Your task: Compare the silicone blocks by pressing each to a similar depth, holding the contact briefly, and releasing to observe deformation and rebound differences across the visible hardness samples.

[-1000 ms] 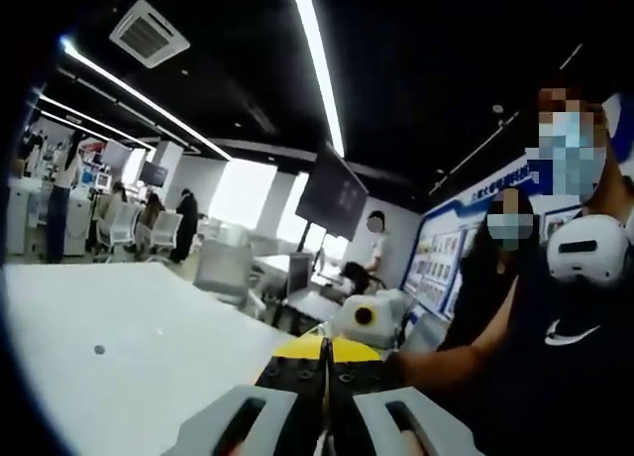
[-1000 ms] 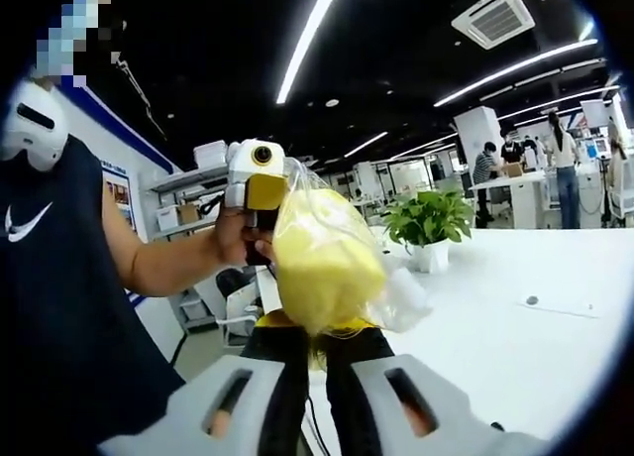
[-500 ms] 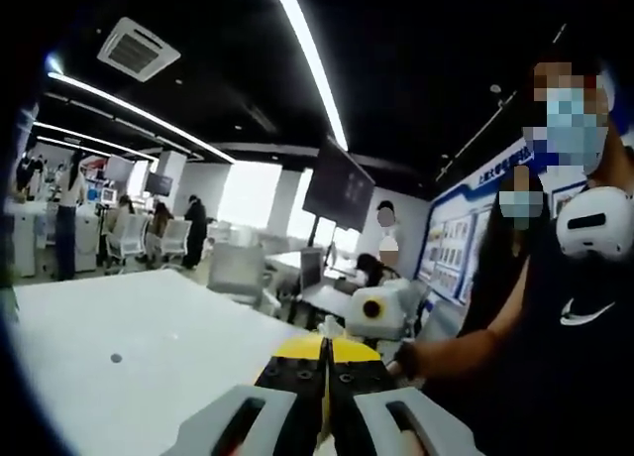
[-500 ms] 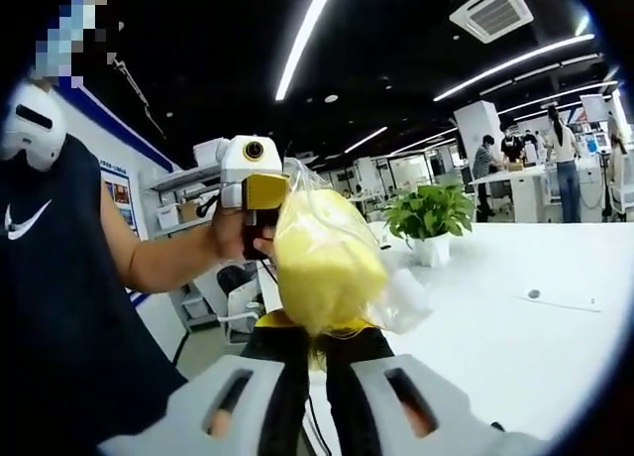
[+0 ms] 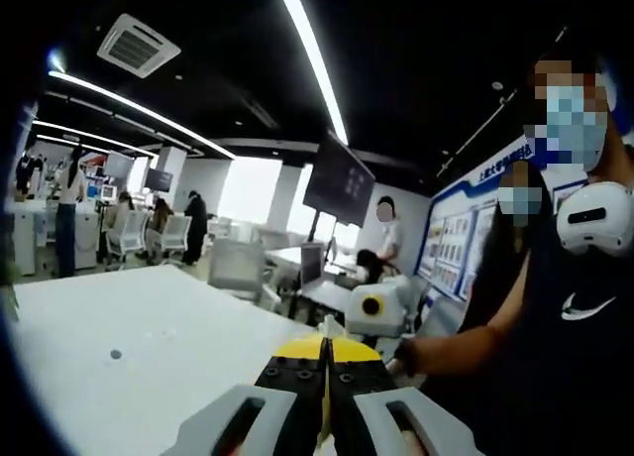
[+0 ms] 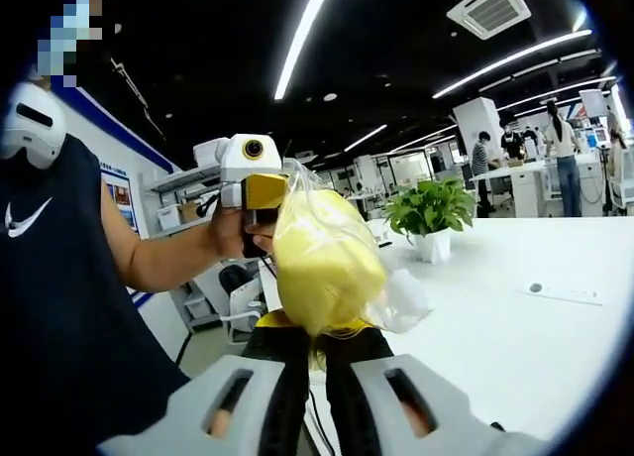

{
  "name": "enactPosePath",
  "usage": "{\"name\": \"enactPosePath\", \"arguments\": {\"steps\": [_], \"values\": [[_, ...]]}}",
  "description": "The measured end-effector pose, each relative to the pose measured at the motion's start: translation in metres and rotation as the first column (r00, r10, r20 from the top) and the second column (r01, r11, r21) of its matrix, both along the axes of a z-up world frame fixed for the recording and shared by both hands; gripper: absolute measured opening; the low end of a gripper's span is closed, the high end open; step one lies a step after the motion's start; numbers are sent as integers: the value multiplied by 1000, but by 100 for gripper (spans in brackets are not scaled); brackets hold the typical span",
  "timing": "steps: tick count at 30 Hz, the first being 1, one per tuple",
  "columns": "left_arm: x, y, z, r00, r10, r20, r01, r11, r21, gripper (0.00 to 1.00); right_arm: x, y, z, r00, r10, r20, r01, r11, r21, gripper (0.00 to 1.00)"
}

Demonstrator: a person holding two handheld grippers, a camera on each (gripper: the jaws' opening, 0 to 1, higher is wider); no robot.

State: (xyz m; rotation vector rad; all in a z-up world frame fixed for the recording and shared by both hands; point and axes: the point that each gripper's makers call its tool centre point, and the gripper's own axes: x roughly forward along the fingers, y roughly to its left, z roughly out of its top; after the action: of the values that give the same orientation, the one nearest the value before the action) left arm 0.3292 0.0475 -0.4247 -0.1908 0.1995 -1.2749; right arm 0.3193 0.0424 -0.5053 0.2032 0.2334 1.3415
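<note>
Right gripper (image 6: 317, 345) squeezed shut on a yellow block in a clear bag (image 6: 325, 260), held up in the air beside the white table (image 6: 515, 347) edge. Left gripper (image 5: 325, 369) closed, empty. Could slip out: slick bag, thin pinch.

— We see long light strips (image 5: 315, 69) on the dark ceiling. They glow very bright, almost pure white.

— Yes, and in the left gripper view a big window (image 5: 241, 191) far back shines so hard that it looks washed out.

— The white table (image 6: 515, 347) in the right gripper view is bright too, with soft shadows.

— We see lines bend near the round edges. Far things look fuzzy. The yellow bag (image 6: 327, 260) up close looks a bit soft.
</note>
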Motion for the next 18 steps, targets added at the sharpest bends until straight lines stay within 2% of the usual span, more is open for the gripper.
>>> {"name": "enactPosePath", "arguments": {"steps": [4,10,11,12,14,18], "values": [[1,0,-1,1000,2,19,-2,1000,7,0,0,0,-1,1000,2,-2,-2,1000,-2,1],[3,0,-2,1000,13,2,-13,1000,7,0,1,0,-2,1000,1,-7,-1,1000,4,1],[2,0,-2,1000,15,-11,-15,1000,4,0,2,0,-2,1000,1,-8,-1,1000,4,1],[-1,0,-1,998,-2,-60,1,1000,-19,0,2,0,-2,1000,1,-6,-1,1000,5,1],[2,2,-1,999,3,-36,-4,1000,-21,0,2,1,-1,1000,0,0,0,1000,7,1],[3,3,-2,1000,10,-28,-10,1000,-20,0,2,3,-2,1000,0,-1,0,1000,3,1]]}}
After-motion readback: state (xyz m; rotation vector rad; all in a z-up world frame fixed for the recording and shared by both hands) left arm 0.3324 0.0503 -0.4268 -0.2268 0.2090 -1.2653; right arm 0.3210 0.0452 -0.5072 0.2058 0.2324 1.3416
